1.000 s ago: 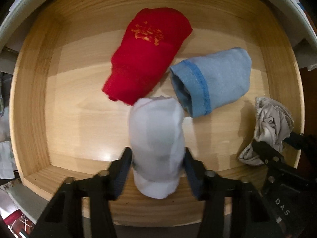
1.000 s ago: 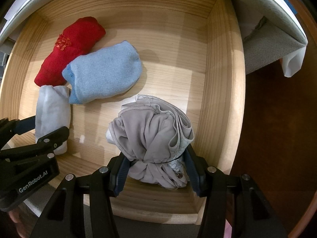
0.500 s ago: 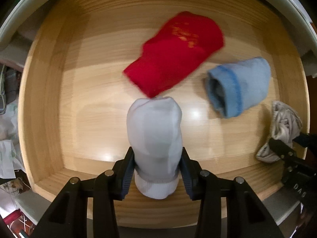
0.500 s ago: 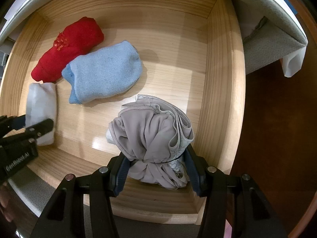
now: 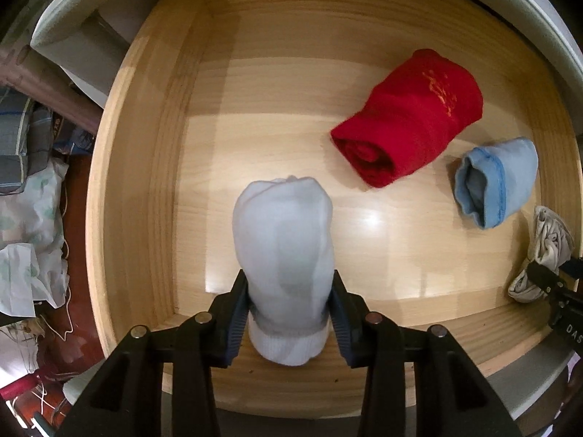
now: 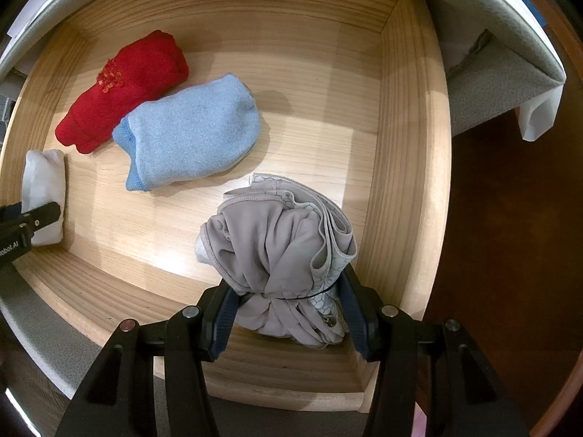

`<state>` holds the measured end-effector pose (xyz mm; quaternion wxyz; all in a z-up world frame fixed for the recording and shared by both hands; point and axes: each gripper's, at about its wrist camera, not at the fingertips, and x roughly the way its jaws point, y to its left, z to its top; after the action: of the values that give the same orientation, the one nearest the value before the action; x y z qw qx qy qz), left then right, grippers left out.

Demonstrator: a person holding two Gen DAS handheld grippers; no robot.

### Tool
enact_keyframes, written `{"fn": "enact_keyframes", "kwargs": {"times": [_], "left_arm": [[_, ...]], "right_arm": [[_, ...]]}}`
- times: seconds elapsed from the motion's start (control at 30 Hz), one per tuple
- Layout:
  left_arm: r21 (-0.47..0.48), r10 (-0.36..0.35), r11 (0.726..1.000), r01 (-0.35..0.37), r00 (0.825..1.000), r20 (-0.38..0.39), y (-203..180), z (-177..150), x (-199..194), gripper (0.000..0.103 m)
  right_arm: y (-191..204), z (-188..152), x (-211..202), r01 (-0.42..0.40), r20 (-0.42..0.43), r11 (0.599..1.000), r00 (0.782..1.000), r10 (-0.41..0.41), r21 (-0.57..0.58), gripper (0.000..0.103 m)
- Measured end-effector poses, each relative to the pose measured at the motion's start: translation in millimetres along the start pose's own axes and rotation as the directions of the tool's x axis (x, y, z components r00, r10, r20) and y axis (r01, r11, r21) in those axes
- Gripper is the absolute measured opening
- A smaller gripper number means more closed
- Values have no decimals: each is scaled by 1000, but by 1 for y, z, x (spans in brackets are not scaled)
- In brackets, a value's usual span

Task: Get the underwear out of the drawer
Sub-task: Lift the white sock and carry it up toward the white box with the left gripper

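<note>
With both jaws clamped, each roll points to 12 o'clock.
My left gripper (image 5: 288, 313) pinches the white roll (image 5: 284, 255); my right gripper (image 6: 288, 309) pinches the grey bundle (image 6: 280, 255); lift straight up from the drawer (image 6: 408, 145).

Left gripper (image 5: 289, 313): I see its jaws clamped on the lower end of the white roll (image 5: 284, 255), one blue-padded finger (image 5: 236, 318) pressed against each side.
Left pose: I have it pointing forward and down over the near edge of the drawer (image 5: 145, 196).
Right gripper (image 6: 288, 313): I see its jaws clamped around the bunched waist of the grey bundle (image 6: 277, 255), pads (image 6: 220, 322) touching both flanks.
Right pose: I have it angled down, near the drawer's right front corner.
Spacing: I see the two grippers well apart, left and right.
</note>
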<state>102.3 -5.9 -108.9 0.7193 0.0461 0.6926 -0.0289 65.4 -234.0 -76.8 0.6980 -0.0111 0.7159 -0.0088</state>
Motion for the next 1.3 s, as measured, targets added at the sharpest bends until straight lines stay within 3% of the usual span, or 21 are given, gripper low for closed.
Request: {"fn": "enact_keyframes", "kwargs": {"times": [0.47,0.6,1.3], "left_arm": [[-5,13,1000,-13,999,42,30,-2,-30,41],[1,8,1000,-8,998,66,17,-4,-28,41],[75,22,997,-37,981,192,33,-17,-119,41]], "right_arm": [[5,1,0,3,-1,1000,1000,-3,2,49],[5,1,-1,2,0,1000,1000,-2,3,49],[6,3,0,6,-3,1000,1000,-6,-1,49]]}}
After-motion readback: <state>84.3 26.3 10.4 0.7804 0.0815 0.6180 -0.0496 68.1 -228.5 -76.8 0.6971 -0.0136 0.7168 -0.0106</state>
